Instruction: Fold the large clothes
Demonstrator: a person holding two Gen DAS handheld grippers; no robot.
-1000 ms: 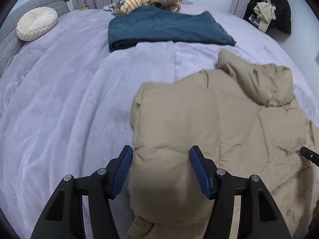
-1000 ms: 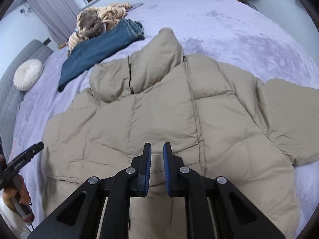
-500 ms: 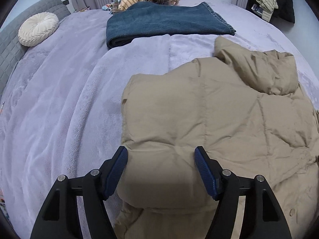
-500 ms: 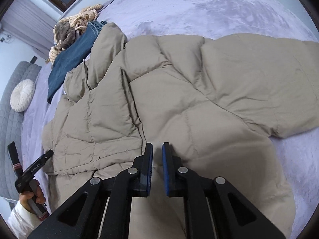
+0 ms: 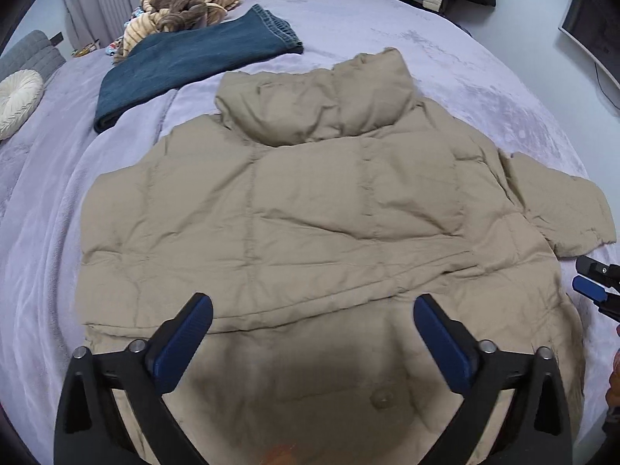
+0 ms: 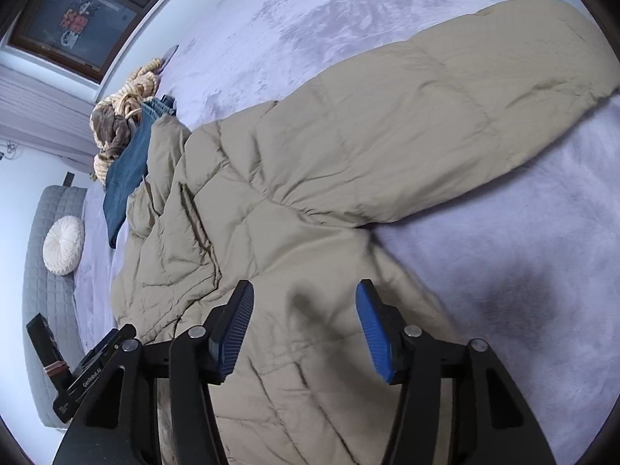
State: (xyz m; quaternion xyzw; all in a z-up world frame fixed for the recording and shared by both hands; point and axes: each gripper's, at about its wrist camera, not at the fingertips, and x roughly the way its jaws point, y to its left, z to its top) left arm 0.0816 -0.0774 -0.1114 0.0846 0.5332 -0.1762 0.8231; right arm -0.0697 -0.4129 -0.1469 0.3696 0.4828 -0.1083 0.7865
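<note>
Jacket point(image 5: 310, 201): a beige quilted puffer garment lies spread on the lavender bed cover point(image 5: 42, 240), back panel up, hood point(image 5: 317, 104) flattened toward the far side of the bed. In the left wrist view one sleeve point(image 5: 562, 209) extends to the right, its cuff resting on the cover. In the right wrist view the jacket point(image 6: 310, 178) runs diagonally, with a sleeve point(image 6: 465, 116) stretching toward the upper right.

Left gripper point(image 5: 313, 321): jaws are opening and stand wide apart above the lower hem region of the jacket. Fabric lies below and between the blue pads point(image 5: 186, 333), but the pads do not press on it; nothing is held.

Right gripper point(image 6: 305, 317): jaws are opening, moderately spread, positioned over the jacket near the sleeve junction. Jacket fabric shows between the pads point(image 6: 372, 329), without visible contact; nothing is held. The right gripper's tip also appears at the right edge of the left wrist view point(image 5: 596, 290), just beside the jacket's side.

Other items: folded blue jeans point(image 5: 186, 58) lie on the cover beyond the jacket, close to the hood. A heap of tan and brown knitwear point(image 5: 182, 7) sits behind the jeans. A round cream cushion point(image 5: 15, 100) rests against the grey headboard point(image 6: 50, 232).
</note>
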